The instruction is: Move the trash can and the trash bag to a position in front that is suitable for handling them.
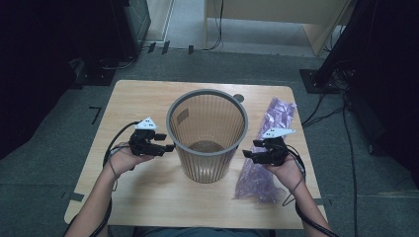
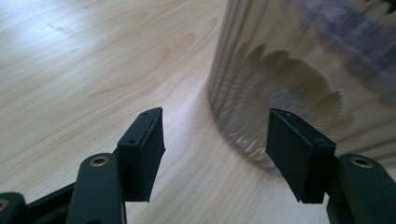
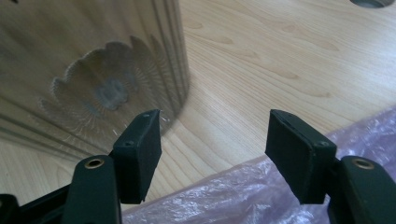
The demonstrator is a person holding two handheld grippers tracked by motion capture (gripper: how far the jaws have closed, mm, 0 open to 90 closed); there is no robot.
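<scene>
Grey carpet surrounded the work area, with dark stands and trailing cables at the edges. On it stood a rectangular table of pale wood-grain laminate with rounded corners and a small round hole near its far edge.

At the table's centre stood a translucent plastic wastebasket, a tapered cylinder with fine vertical ribs, a thick grey rim and a scalloped pattern moulded into its base. It stood upright and open at the top.

At 3 o'clock from the basket lay a crumpled, glossy, pale purple plastic bag, stretched in a long strip from the far edge toward the near edge.

The left gripper was held at 9 o'clock from the basket, jaws pointing at its wall, just beside it. Its flat black pads stood well apart with nothing between them.

The right gripper was held at 3 o'clock from the basket, above the bag. Its jaws likewise stood wide apart and gripped nothing.
</scene>
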